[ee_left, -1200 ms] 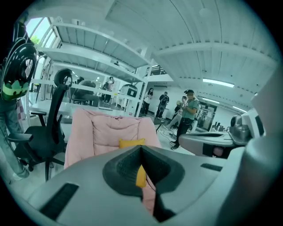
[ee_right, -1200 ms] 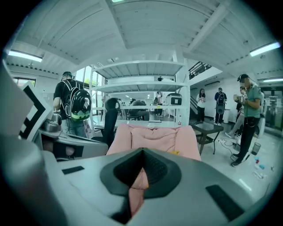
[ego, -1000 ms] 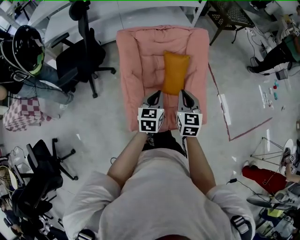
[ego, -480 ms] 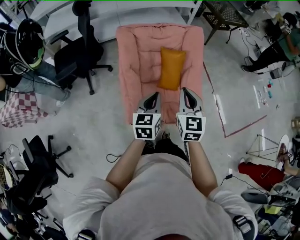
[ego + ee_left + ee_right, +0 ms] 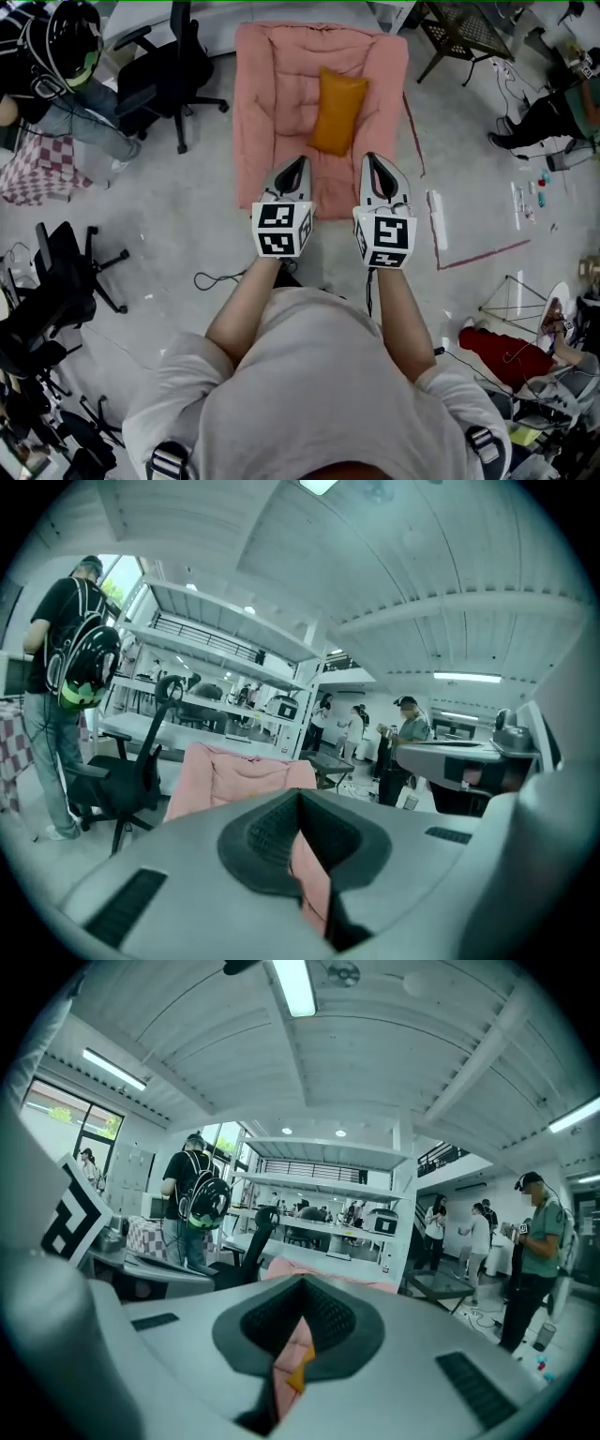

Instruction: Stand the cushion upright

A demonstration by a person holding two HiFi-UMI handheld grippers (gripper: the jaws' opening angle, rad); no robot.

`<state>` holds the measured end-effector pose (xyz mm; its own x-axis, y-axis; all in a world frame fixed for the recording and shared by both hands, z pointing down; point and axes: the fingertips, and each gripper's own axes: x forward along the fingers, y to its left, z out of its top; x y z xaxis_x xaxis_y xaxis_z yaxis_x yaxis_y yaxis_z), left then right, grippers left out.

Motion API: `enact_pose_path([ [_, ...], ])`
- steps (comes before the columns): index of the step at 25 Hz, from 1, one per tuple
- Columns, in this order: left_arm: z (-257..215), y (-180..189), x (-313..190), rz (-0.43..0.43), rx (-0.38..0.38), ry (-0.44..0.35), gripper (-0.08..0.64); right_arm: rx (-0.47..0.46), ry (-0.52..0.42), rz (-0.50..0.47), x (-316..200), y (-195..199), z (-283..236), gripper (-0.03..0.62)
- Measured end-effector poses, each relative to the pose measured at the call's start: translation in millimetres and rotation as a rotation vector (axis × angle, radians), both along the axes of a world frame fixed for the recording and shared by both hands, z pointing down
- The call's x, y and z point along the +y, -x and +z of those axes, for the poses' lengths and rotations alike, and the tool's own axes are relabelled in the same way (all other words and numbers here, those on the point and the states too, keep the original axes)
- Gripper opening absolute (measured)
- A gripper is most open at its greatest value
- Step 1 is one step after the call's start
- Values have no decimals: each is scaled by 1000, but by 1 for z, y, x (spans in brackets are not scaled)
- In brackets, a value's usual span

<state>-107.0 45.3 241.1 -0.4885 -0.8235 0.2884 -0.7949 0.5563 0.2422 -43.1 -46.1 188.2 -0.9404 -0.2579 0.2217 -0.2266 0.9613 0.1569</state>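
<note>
The orange cushion (image 5: 337, 111) lies flat on a big pink quilted pad (image 5: 272, 84) spread on the floor (image 5: 187, 225). It sits a little right of the pad's middle, with its long side running along the pad. The person stands at the pad's near end, arms out, a gripper in each hand. The left gripper (image 5: 298, 161) and the right gripper (image 5: 372, 157) are side by side, each pointing towards the pad with its marker cube nearest the person. From above, their tips show over the pad's near edge, short of the cushion and clear of it. The left gripper's fingers are pressed together with nothing between them, and only a sliver of pink shows past their tips. The right gripper's fingers are also together and empty, with pink and a speck of orange showing beyond them. A black office chair (image 5: 173, 75) stands just left of the pad, and a person wearing a black backpack (image 5: 66, 42) is beyond it. A red tape line (image 5: 478, 255) marks the floor to the right.
</note>
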Motion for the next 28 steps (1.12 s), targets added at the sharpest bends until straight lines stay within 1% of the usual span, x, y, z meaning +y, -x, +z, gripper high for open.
enact_pose_path([
  [3, -5, -26, 2, -36, -35, 4, 14, -20, 14, -25, -1, -30, 0, 8],
  [7, -17, -64, -6, -56, -84, 0, 14, -51, 27, -62, -4, -65, -2, 8],
  [10, -24, -94, -17, -51, -122, 17, 14, -97, 69, -93, -9, -87, -9, 8],
  [13, -27, -122, -24, -37, -130, 27, 14, -127, 106, -92, -14, -108, -10, 8],
  [19, -32, -148, -6, -60, -169, 57, 14, -138, 109, -73, 0, -136, -4, 8],
  [23, -40, -169, 1, -72, -200, 33, 14, -153, 123, -61, 1, -157, -7, 8],
  [26, -46, -182, -4, -55, -230, 23, 14, -164, 116, -58, -4, -168, -11, 8],
  [28, -47, -189, -9, -39, -236, 17, 14, -164, 114, -53, -7, -173, -11, 8],
])
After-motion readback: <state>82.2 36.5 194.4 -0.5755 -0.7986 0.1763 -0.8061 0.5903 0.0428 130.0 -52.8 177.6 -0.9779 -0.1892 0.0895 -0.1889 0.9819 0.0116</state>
